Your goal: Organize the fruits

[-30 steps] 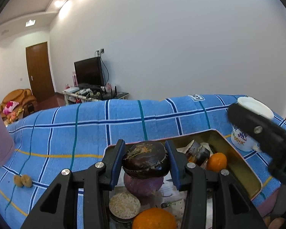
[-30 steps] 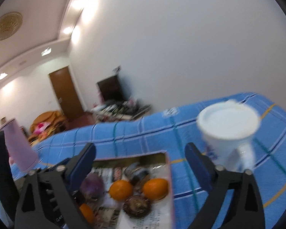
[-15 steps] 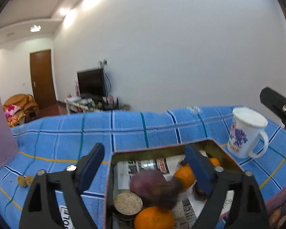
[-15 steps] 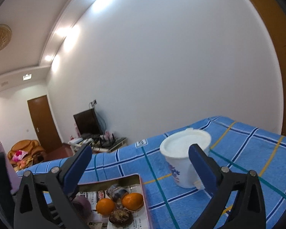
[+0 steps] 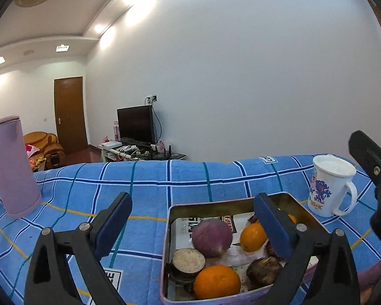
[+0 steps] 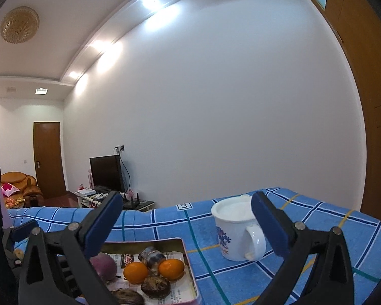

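Note:
A metal tin tray (image 5: 215,204) lined with newspaper sits on the blue checked cloth. In it lie a purple passion fruit (image 5: 212,233), oranges (image 5: 215,282) (image 5: 252,236), a dark wrinkled fruit (image 5: 262,270) and a cut half fruit (image 5: 187,260). My left gripper (image 5: 193,226) is open and empty, raised above the tray's left part. My right gripper (image 6: 186,228) is open and empty, above the tray (image 6: 187,256) and near the mug. The right view shows the oranges (image 6: 135,272) (image 6: 171,268) and dark fruits (image 6: 154,286).
A white mug (image 5: 329,185) with a lid stands right of the tray; it also shows in the right wrist view (image 6: 237,231). A tall lilac bottle (image 5: 11,165) stands far left on the cloth. A TV stand and a brown door are behind the table.
My left gripper opened and let go of the dark fruit, which now lies in the tray; the gripper rose and drew back. My right gripper lifted and turned toward the mug.

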Demonstrator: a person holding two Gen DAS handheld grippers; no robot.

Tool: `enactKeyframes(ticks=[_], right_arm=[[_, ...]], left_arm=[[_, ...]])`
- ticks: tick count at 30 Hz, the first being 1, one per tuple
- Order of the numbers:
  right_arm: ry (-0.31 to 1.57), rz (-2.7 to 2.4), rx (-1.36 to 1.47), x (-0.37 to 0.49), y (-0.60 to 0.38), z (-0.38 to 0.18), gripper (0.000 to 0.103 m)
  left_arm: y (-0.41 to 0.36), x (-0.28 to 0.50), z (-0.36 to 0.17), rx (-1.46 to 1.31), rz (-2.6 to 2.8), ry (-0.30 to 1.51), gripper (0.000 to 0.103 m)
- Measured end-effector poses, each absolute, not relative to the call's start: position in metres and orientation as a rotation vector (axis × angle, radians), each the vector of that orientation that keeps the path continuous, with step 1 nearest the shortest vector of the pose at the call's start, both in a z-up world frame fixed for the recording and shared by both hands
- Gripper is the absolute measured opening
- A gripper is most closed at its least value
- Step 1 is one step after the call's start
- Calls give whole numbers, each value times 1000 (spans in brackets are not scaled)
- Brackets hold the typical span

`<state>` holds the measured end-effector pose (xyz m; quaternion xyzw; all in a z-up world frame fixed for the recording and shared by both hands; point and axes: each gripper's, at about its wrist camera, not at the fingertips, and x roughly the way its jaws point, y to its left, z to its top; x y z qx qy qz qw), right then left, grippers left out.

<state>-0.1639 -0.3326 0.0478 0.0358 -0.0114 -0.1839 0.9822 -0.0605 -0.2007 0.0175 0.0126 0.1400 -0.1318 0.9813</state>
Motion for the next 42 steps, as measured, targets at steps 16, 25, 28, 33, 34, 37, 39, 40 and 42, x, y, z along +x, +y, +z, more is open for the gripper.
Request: enactKeyframes(ticks=[16,25,28,33,34,37,39,40,42], right_arm=[[-42,-375,98,-206,-322,47,103],[-75,-380,72,-214,-313,47,103],[-87,-377,64,-216,-311,48,103],[-88,-387,90,-218,-316,47,103],[-84,-390,101,-218,-318,46,103],[-76,-400,125,-218,-323,46,103],[-68,-402,138,-218,-325,45,103],[-59,-403,147,-217,-327,44,103],[-38,-403,166,-216,-328,44,103]], left_arm=[[-186,-86,17,44,-238,281,98],[-177,-97,17,60,-197,289,98],[-178,-99,16,91,-212,303,98],[-176,-105,14,241,-242,271,98],[-174,-107,14,268,-244,249,97],[-163,-110,13,300,-257,219,98],[-155,-109,13,297,-260,220,97],[-151,-109,13,291,-263,221,97],[-145,-108,14,277,-264,222,97]])
